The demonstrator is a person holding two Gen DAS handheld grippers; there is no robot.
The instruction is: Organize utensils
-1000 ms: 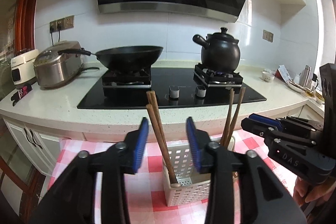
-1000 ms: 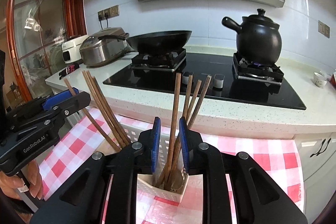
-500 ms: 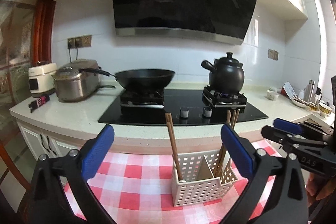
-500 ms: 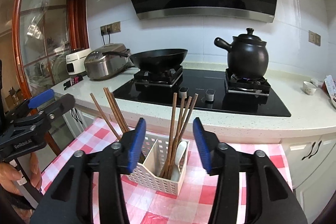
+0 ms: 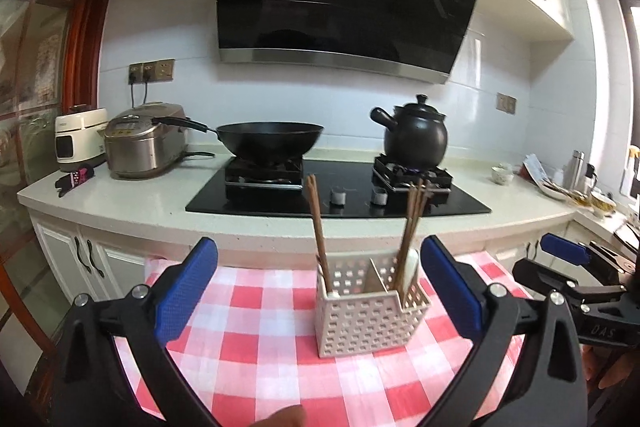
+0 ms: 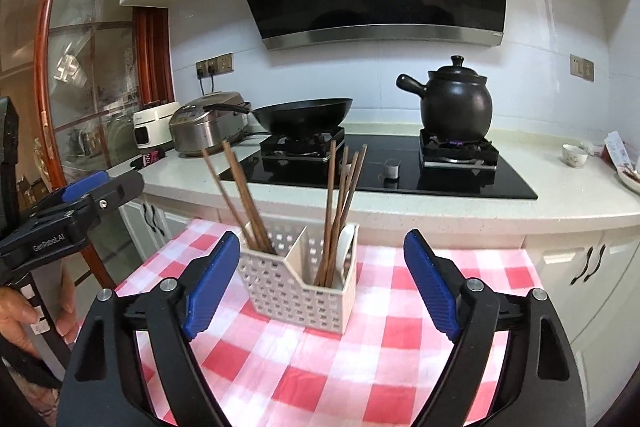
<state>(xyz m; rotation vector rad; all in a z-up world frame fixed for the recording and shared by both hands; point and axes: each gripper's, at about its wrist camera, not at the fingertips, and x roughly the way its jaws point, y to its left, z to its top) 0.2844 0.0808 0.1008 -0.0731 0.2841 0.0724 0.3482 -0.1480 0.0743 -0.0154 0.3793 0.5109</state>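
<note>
A white perforated caddy with two compartments stands on a red-and-white checked cloth. Brown chopsticks lean in its left compartment. More chopsticks and a white spoon stand in the right one. My left gripper is open and empty, held back from the caddy. My right gripper is open and empty, also back from it. Each gripper shows at the edge of the other's view.
Behind the cloth runs a counter with a black hob, a wok, a black clay pot and a rice cooker. Cups and dishes sit at the far right.
Both grippers opened wide and drew back from the caddy. A second ago the right jaws were nearly shut around chopsticks in the right compartment; those chopsticks now stand free.
</note>
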